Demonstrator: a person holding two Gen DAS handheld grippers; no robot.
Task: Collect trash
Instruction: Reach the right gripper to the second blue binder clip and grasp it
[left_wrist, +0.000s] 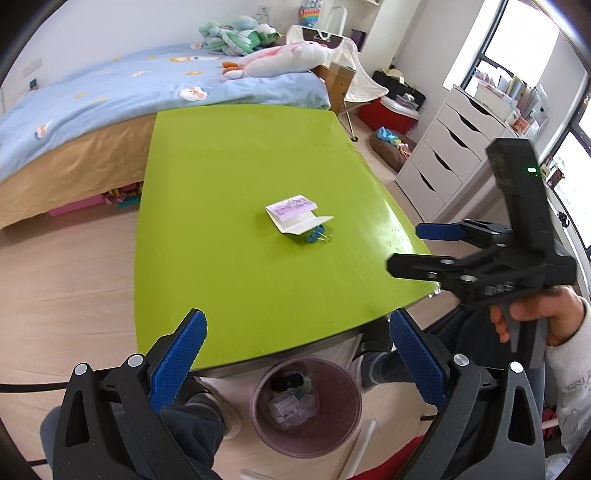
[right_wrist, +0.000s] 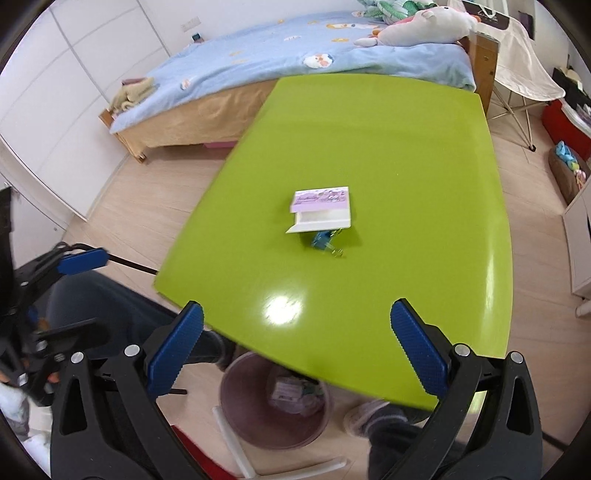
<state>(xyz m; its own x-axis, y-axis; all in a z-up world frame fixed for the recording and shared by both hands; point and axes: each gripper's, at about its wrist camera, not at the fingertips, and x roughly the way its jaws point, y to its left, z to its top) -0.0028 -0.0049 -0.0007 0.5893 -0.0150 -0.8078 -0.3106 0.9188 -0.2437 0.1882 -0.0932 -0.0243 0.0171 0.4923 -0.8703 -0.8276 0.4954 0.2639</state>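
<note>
Two pieces left mid-way across the green table (right_wrist: 388, 147): a small purple-and-white carton (right_wrist: 320, 210), flap hanging open, and a blue binder clip (right_wrist: 325, 240) just beside it, touching or nearly so. Both grippers empty, left gripper (left_wrist: 297, 363) and right gripper (right_wrist: 297, 356) spread wide near the table's front edge. Bin (left_wrist: 306, 406) on the floor below that edge, already part filled. Best to take the carton across its short sides, squeezing lightly to avoid crushing, then lift clear and release over the bin.

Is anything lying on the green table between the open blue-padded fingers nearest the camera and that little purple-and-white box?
No. In the right wrist view, only bare glossy green table separates the right gripper from the purple-and-white cardboard box.
</note>
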